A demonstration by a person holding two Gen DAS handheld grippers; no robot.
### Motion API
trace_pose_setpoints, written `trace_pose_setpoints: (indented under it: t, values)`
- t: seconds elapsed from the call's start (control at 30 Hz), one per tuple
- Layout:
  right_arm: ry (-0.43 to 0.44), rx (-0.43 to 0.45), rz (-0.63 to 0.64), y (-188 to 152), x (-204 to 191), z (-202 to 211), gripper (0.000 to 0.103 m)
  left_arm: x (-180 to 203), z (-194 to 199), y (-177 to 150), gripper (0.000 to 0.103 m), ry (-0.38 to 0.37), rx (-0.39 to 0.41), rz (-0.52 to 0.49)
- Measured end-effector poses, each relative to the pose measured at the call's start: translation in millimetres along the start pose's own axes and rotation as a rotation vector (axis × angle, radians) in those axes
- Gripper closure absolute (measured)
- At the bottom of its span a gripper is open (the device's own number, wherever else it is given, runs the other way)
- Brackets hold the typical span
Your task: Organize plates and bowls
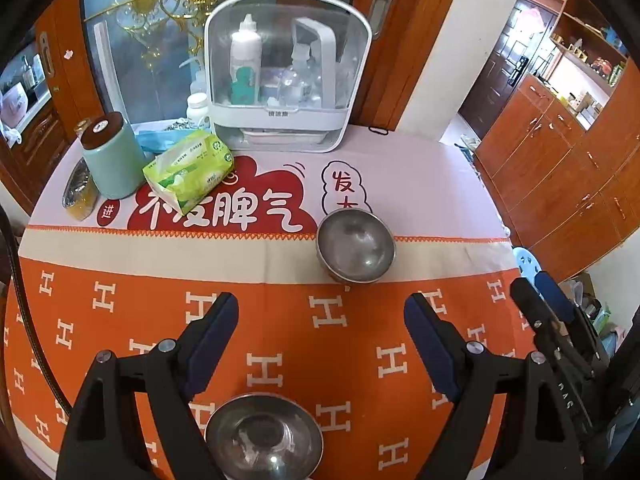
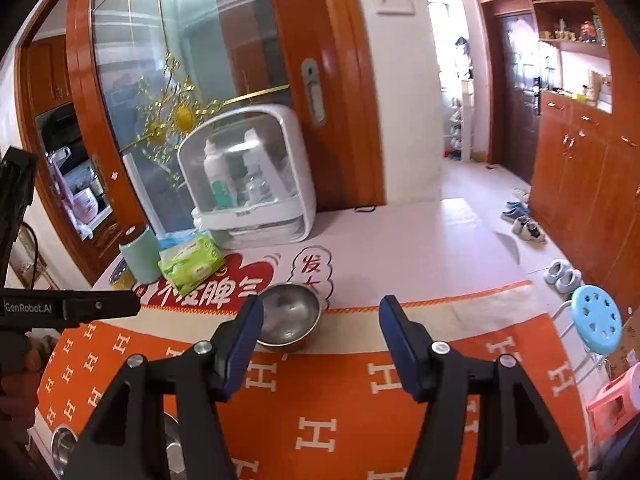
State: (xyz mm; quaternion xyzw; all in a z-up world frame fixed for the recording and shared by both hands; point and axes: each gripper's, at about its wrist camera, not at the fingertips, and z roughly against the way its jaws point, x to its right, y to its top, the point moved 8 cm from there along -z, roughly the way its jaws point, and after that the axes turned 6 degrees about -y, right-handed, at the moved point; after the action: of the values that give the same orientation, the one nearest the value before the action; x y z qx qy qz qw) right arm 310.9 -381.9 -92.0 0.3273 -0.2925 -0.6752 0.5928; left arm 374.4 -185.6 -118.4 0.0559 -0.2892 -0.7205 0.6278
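Two steel bowls on view, no plates. Far bowl [image 1: 355,245] upright on the tablecloth [image 1: 168,248], straddling its cream band, well in front of the white cabinet [image 1: 286,70] and right of the tissue pack [image 1: 188,170]. Near bowl [image 1: 264,438] far nearer the table's front edge than the cabinet (partly hidden by the left gripper's frame). Left gripper [image 1: 322,330] spread wide and empty, hovering between the bowls. Right gripper [image 2: 320,334] also parted, pinching nothing, aimed just right of the far bowl. Judging by the layout: nothing stacked or gathered so far, bowls well apart, organizing barely begun; both bowls left to pick up and nest or store.
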Motion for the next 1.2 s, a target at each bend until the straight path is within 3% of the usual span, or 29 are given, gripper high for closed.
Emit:
trace_pose_setpoints:
  t: [0.37,0.7,0.9,1.2]
  values:
    - [0.096,-0.080,-0.079,-32.3,-4.2,-58.7,0.042,-6.0,-71.2,-7.0,0.019,-0.033,-0.054,0.055]
    - [0.173,-0.091,-0.195,-53.4,-1.1,-108.3,0.042,-7.5,-117.3,-0.7,0.019,-0.060,0.030,0.060]
    - [0.193,-0.150,-0.235,-70.3,-5.0,-134.9,0.043,-12.8,-149.2,-3.5,0.019,-0.048,0.014,0.077]
    - [0.210,-0.183,-0.249,-83.1,-4.2,-153.3,0.045,-18.9,-178.0,-9.5,0.034,-0.050,-0.029,0.093]
